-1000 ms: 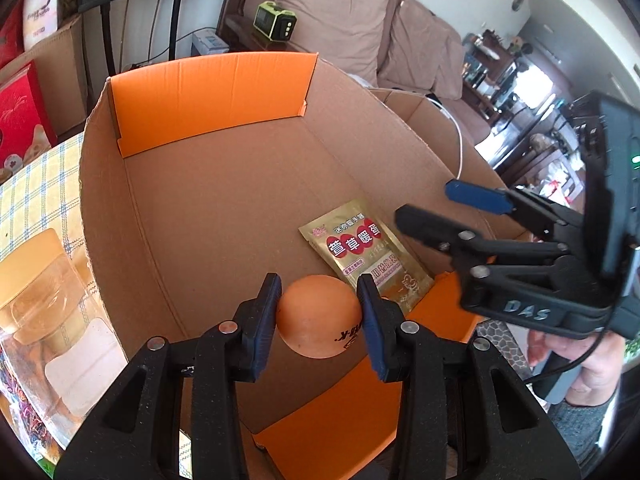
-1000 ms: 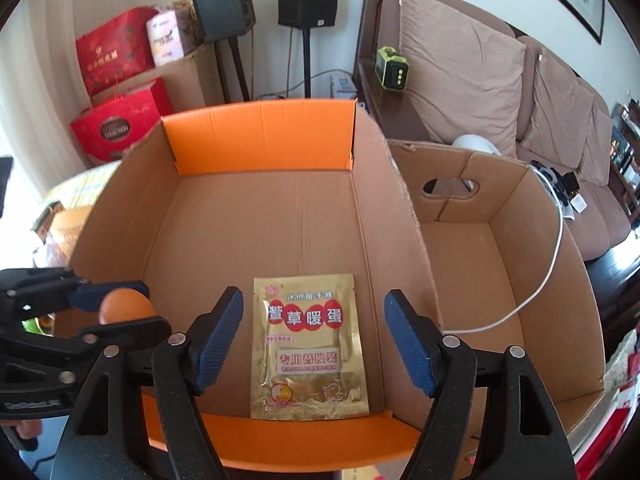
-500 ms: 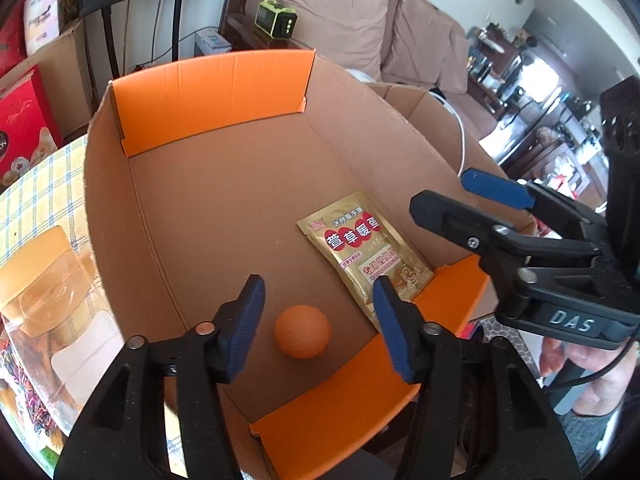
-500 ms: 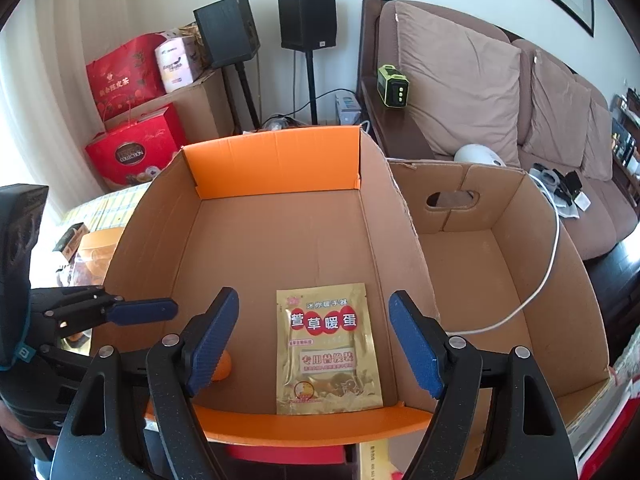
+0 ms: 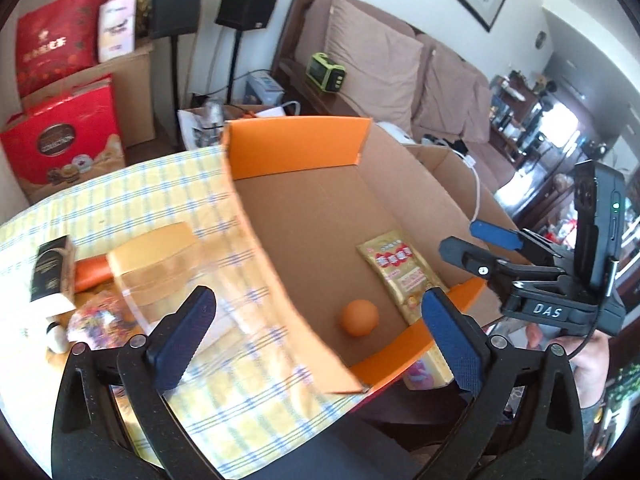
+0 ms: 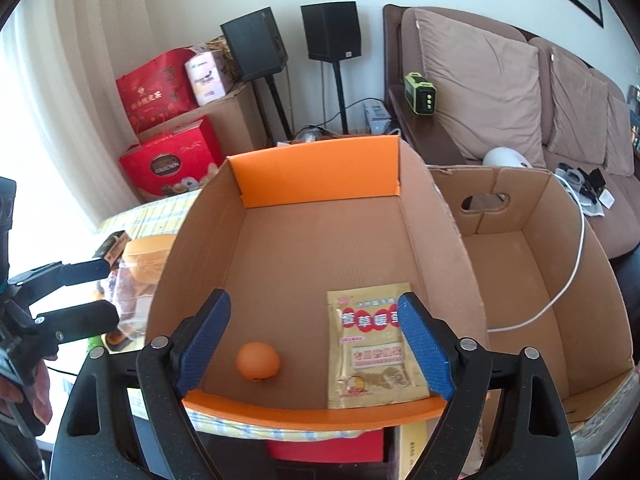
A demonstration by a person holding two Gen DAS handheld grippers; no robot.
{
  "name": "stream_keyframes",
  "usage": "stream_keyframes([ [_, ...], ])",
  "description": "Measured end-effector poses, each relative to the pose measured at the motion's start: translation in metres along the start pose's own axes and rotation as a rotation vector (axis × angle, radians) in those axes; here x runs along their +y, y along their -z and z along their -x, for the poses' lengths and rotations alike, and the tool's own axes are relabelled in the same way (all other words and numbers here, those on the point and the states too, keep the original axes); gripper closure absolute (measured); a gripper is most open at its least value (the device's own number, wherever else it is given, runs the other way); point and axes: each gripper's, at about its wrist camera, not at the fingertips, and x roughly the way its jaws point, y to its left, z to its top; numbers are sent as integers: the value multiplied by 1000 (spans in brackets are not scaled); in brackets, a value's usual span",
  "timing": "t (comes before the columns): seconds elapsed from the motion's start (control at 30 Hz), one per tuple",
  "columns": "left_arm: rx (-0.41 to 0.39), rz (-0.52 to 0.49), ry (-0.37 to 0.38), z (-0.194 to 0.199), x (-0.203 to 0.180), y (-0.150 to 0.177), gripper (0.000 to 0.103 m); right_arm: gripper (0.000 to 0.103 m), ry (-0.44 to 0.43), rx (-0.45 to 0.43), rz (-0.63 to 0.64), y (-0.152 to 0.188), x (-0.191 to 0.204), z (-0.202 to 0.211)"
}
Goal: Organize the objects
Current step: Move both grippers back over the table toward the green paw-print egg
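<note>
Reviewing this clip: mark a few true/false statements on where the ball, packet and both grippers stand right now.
1. The orange ball lies on the floor of the cardboard box. True.
2. The left gripper grips the ball. False: its jaws are opening, nothing between them.
3. The gold packet lies flat in the same box. True.
4. The right gripper holds the packet. False: its jaws are opening, empty.
5. The ball rests on the packet. False: they lie apart.

The box (image 6: 320, 240) stands on the table (image 5: 160, 200). In it, the ball (image 6: 258, 366) lies left of the packet (image 6: 374, 348), both near the front wall. A second box (image 6: 520, 260) stands right of it.
</note>
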Motion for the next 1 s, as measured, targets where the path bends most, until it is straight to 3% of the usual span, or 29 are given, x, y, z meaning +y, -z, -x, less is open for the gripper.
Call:
stream_keyframes([
  [0.2,-50,5,-88,32,26,11,0,2,-27,0,26,-2,25,-1],
  [0.5,-61,86,-186,66,91,36,0,0,-98,7,112,2,72,-1],
  [0.73,-66,225,-261,87,150,68,0,0,-186,26,218,11,133,-7],
  [1.0,-64,298,-304,99,186,98,0,1,-282,83,309,31,208,-34],
])
